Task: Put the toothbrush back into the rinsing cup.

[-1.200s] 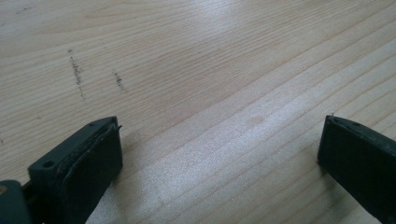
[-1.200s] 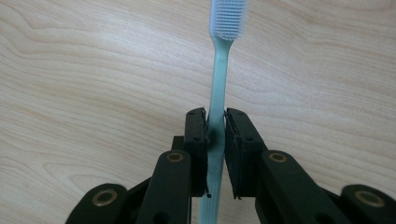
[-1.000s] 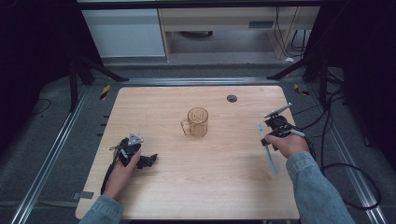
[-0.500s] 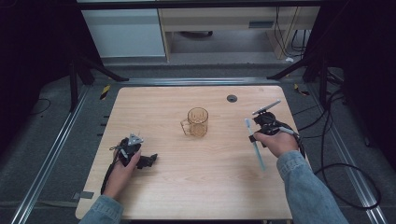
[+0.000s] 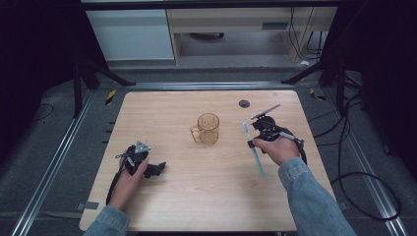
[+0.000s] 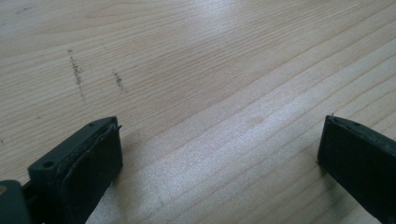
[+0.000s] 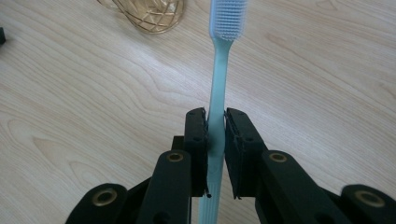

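Fingers [image 7: 196, 140] of the right gripper [image 7: 215, 122] pinch the toothbrush [image 7: 219, 93] handle, bristles beyond them.

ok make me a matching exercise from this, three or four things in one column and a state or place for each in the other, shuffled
Things
1. pale blue plastic toothbrush
2. amber see-through glass mug
3. left gripper
4. small dark round disc

States or places
a. open, nothing between its fingers
b. near the table's far edge
c. clamped in the right gripper
d. standing upright mid-table

Pairs: 1-c, 2-d, 3-a, 4-b
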Action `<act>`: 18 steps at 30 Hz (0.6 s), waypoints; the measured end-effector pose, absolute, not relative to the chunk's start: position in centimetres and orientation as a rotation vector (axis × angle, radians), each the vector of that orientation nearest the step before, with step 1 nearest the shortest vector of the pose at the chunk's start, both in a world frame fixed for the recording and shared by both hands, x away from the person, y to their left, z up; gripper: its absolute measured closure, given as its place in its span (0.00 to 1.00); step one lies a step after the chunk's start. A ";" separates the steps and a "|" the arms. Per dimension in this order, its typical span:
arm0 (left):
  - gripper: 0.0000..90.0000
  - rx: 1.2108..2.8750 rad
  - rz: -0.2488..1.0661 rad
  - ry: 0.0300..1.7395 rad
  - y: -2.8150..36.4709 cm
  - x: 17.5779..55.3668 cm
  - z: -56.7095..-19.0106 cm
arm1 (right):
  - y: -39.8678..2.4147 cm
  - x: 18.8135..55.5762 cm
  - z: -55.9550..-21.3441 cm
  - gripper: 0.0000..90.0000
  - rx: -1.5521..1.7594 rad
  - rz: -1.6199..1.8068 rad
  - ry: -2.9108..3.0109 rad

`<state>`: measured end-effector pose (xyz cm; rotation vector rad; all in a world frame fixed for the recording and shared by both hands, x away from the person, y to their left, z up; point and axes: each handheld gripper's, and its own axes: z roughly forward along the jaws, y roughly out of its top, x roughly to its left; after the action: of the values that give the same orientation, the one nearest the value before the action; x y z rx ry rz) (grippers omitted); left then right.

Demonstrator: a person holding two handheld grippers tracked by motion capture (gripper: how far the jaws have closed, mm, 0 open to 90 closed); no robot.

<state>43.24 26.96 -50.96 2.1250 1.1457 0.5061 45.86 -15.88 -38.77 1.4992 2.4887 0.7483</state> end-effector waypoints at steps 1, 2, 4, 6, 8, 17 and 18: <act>0.00 2.125 0.506 1.146 27.0 43.2 -51.0 | -15.7 45.9 -38.8 0.88 1.497 0.751 2.488; 0.00 2.125 0.506 1.146 27.0 43.2 -51.0 | -15.5 45.9 -38.8 0.88 1.497 0.763 2.490; 0.00 2.125 0.506 1.146 27.0 43.2 -51.0 | -15.1 46.0 -38.8 0.88 1.489 0.773 2.493; 0.00 2.125 0.506 1.146 27.0 43.2 -51.0 | -14.7 46.0 -38.8 0.88 1.473 0.787 2.492; 0.00 2.125 0.506 1.146 27.0 43.2 -51.0 | -14.3 46.0 -38.8 0.88 1.472 0.800 2.491; 0.00 2.119 0.506 1.148 26.9 43.2 -51.0 | -12.0 45.9 -38.6 0.88 1.424 0.864 2.495; 0.00 2.120 0.506 1.148 26.9 43.2 -51.0 | -11.7 45.8 -38.6 0.88 1.418 0.876 2.496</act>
<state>43.24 26.93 -50.98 2.1197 1.1480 0.5059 45.81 -11.73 -38.58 1.4178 2.4962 0.8763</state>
